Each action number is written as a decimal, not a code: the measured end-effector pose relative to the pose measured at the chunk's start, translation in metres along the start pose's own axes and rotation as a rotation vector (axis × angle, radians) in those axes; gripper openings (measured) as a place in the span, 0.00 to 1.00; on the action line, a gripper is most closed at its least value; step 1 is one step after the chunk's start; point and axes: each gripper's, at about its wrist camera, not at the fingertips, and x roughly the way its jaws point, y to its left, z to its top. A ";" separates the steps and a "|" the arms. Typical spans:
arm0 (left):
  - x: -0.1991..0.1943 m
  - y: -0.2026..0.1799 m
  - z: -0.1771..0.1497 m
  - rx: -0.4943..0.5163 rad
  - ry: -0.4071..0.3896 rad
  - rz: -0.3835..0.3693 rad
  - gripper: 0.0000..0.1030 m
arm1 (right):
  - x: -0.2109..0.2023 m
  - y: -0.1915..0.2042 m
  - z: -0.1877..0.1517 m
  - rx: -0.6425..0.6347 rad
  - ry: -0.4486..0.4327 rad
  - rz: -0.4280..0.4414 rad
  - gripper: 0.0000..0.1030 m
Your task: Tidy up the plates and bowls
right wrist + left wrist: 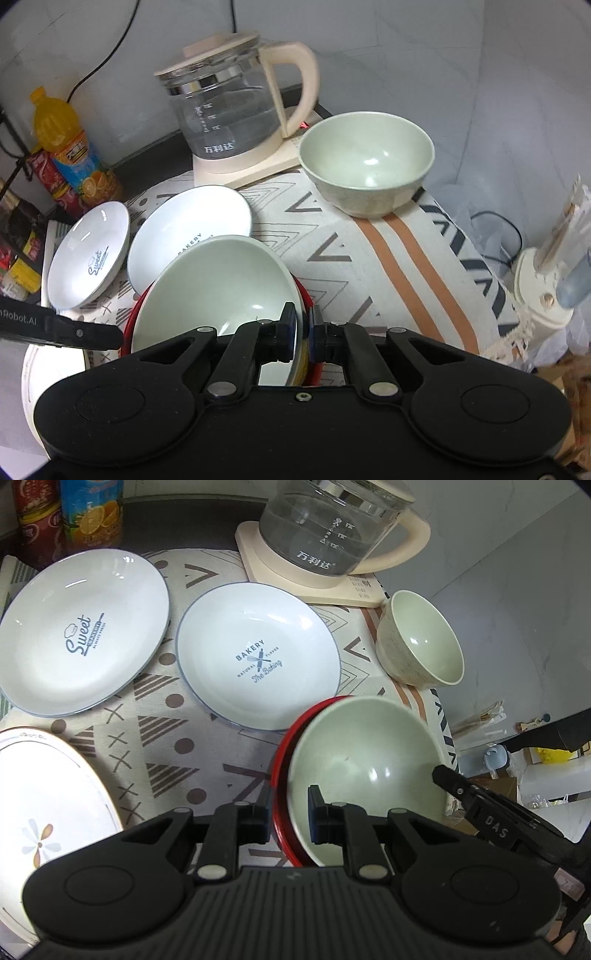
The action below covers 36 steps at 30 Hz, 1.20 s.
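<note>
Both grippers pinch the same stack: a pale green round bowl nested in a red-rimmed bowl, tilted just in front of the white "Bakery" plate. The left gripper clamps the stack's left rim, one finger inside the green bowl, one outside the red. The right gripper is closed on the opposite rim. A second white plate reading "Sweet" lies left of the Bakery plate; a smaller pale green bowl stands upright to its right, near the glass kettle with a cream handle. All rest on a patterned cloth.
</note>
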 end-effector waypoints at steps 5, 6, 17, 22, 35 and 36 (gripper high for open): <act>-0.002 0.002 0.001 0.003 -0.008 0.010 0.28 | -0.009 -0.002 0.001 0.016 -0.016 0.005 0.15; -0.002 0.002 0.003 0.004 -0.012 0.014 0.33 | -0.010 -0.004 0.000 0.027 -0.017 0.012 0.20; 0.008 -0.020 0.018 0.037 -0.032 0.018 0.57 | -0.019 -0.023 0.004 0.096 -0.035 0.036 0.65; 0.020 -0.037 0.028 0.048 -0.039 0.014 0.57 | -0.018 -0.041 0.011 0.135 -0.050 0.021 0.77; 0.047 -0.086 0.063 0.053 -0.124 0.002 0.57 | 0.005 -0.090 0.045 0.195 -0.075 0.016 0.77; 0.050 -0.089 0.066 0.048 -0.127 0.003 0.57 | 0.008 -0.093 0.048 0.197 -0.073 0.018 0.77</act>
